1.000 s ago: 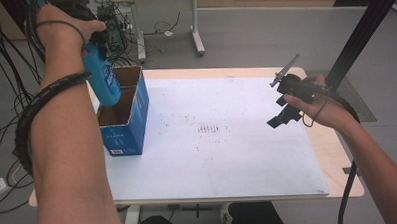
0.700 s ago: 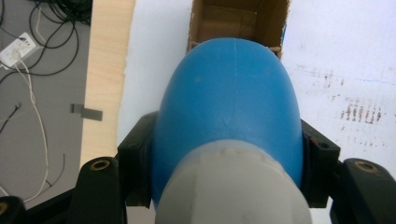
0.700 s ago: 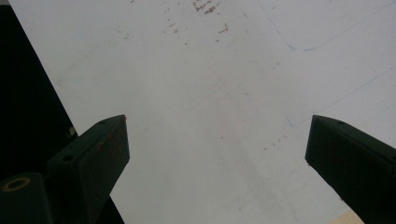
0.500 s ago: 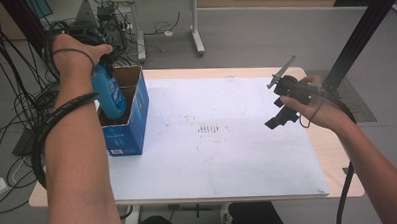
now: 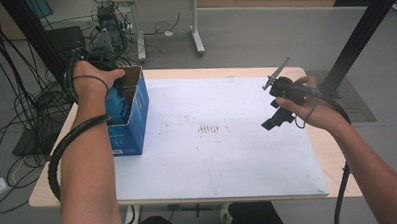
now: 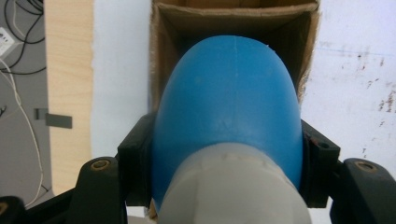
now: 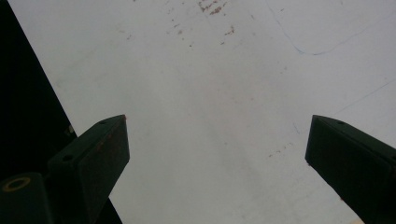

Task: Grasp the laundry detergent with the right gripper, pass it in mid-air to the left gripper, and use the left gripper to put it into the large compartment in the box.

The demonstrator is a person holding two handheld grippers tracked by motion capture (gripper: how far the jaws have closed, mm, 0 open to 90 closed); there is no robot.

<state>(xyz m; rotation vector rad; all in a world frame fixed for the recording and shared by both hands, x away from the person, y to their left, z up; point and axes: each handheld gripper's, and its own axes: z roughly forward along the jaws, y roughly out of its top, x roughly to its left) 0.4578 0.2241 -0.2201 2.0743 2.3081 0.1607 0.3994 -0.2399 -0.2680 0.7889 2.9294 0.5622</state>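
A blue bottle (image 5: 117, 104) with a pale cap end stands partly inside an open blue cardboard box (image 5: 136, 125) at the table's left edge. My left gripper (image 6: 227, 158) is shut on the blue bottle (image 6: 229, 102), one black jaw pressed against each side. The bottle's rounded end points down into the box's brown interior (image 6: 163, 60). In the high view the hand covers most of that gripper. My right gripper (image 5: 273, 109) hovers above the right side of the white mat (image 5: 228, 151). Its jaws (image 7: 215, 149) stand wide open with nothing between them.
The white mat (image 7: 210, 70) carries faint brown stains near its middle. Bare wooden table edge (image 5: 333, 157) shows on the right. Cables (image 5: 21, 113) and dark equipment crowd the floor to the left. A black post (image 5: 364, 31) rises at the back right.
The left hand has come down, carrying the blue bottle from above the box into its opening. The right hand and its gripper have stayed in place.
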